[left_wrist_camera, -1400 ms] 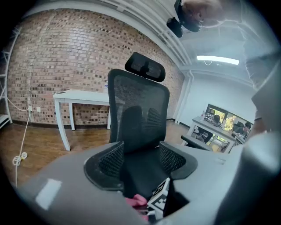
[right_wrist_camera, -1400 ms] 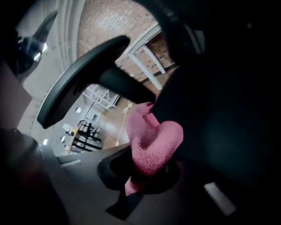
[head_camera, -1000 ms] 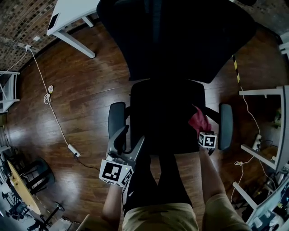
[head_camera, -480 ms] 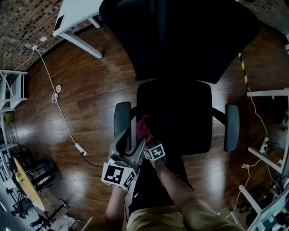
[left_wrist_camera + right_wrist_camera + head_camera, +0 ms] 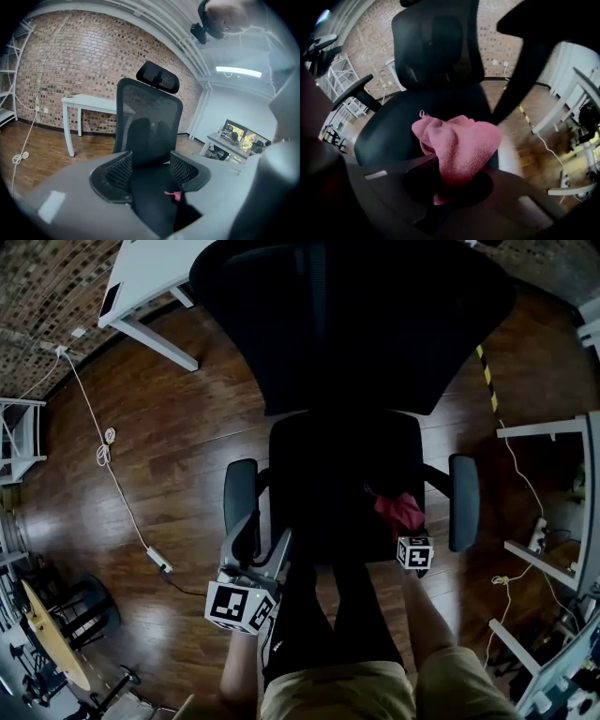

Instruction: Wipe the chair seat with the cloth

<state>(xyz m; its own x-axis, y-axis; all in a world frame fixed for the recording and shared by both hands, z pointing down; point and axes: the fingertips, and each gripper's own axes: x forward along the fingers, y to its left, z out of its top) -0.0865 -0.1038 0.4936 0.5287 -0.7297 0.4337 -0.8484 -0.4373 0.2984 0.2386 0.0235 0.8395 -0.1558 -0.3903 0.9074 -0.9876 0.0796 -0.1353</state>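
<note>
Cloth (image 5: 457,143) | pinched in right gripper (image 5: 449,182) jaws | on chair seat (image 5: 328,488)

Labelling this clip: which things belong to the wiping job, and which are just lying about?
Job: cloth, chair seat, right gripper holding the cloth.
Lying about: desk, floor cable, shelf, open left gripper.
</note>
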